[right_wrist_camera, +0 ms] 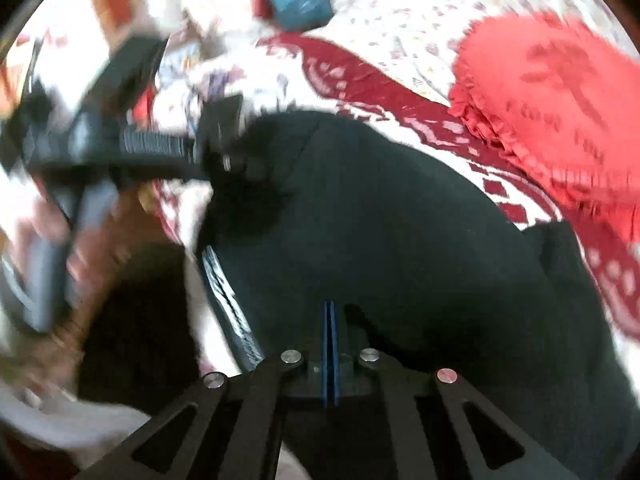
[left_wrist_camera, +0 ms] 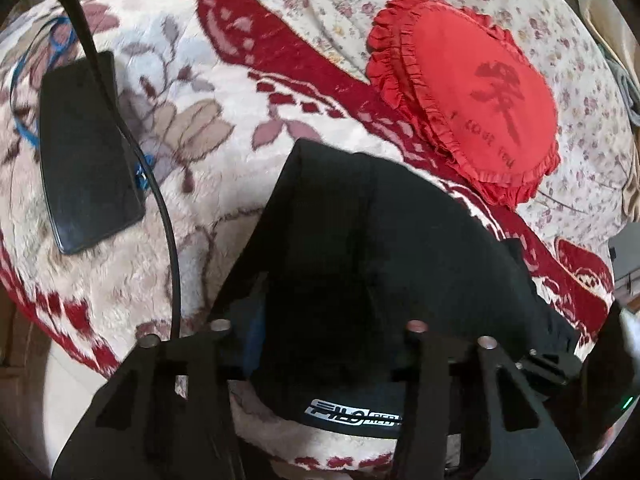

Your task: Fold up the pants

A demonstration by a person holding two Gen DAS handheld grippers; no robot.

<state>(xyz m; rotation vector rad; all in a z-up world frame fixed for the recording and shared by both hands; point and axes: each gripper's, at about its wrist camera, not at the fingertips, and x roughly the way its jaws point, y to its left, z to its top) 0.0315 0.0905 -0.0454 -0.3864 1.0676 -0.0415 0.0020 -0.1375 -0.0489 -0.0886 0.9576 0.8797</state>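
**Black pants bunched on the bed, both tongs down on them**

The black pants (left_wrist_camera: 360, 248) lie in a folded heap on a fleecy blanket (left_wrist_camera: 192, 152) patterned in cream and dark red, which covers the near part of the bed. Their waistband, with a white printed logo (left_wrist_camera: 352, 416), faces the near edge. Beyond the blanket a flowered sheet (left_wrist_camera: 328, 4) shows, and on it, just beside the far edge of the pants, rests a red frilled cushion (left_wrist_camera: 472, 96) with dark lettering.

The left tongs (left_wrist_camera: 320, 344) sit over the waistband end with black cloth bunched between their arms. The fingertips are lost against the dark fabric, so whether they are pinching it cannot be told.

The right tongs (right_wrist_camera: 330, 344) have their blue pads pressed flat together above the pants (right_wrist_camera: 400, 240). No cloth shows between the pads. The other tool (right_wrist_camera: 160, 148) appears blurred in this view, at the left edge of the garment.

To the left on the blanket lies a flat black tablet-like slab (left_wrist_camera: 88, 152), with a black cable (left_wrist_camera: 160, 208) running across it and a blue cord (left_wrist_camera: 24, 128) beside it.
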